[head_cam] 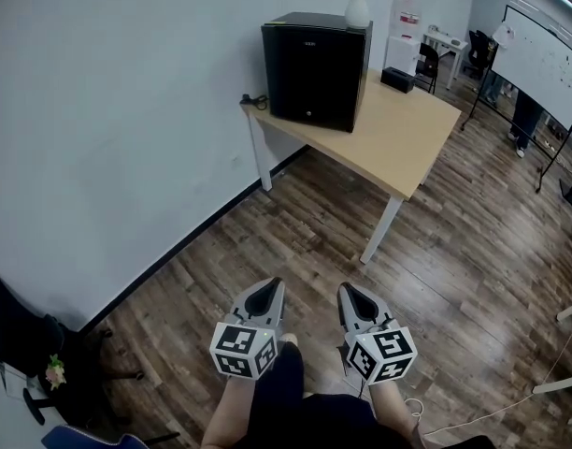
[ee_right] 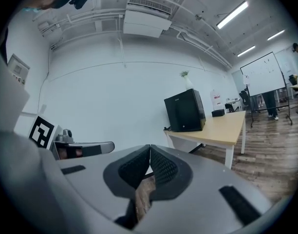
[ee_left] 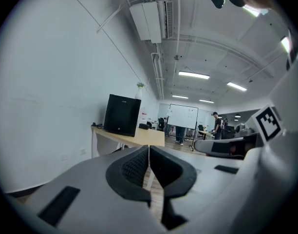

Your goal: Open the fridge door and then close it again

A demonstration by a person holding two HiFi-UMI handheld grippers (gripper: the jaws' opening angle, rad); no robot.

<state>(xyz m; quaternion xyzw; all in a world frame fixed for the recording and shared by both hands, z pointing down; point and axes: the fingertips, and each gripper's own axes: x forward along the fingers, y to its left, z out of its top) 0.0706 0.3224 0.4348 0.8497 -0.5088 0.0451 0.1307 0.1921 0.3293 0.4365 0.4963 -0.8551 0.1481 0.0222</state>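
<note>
A small black fridge (head_cam: pixel 316 69) stands with its door closed on the left end of a light wooden table (head_cam: pixel 398 143) against the white wall. It also shows in the left gripper view (ee_left: pixel 122 115) and in the right gripper view (ee_right: pixel 185 111), far ahead in both. My left gripper (head_cam: pixel 273 288) and right gripper (head_cam: pixel 347 292) hang side by side over the wooden floor, well short of the table. Both have their jaws shut, tips touching, with nothing between them (ee_left: pixel 148 147) (ee_right: pixel 149 148).
A white vase (head_cam: pixel 357 6) stands on the fridge and a small black box (head_cam: pixel 397 79) lies on the table behind it. A whiteboard on a stand (head_cam: pixel 540 64) and people are at the far right. A dark chair (head_cam: pixel 29 349) sits at the lower left.
</note>
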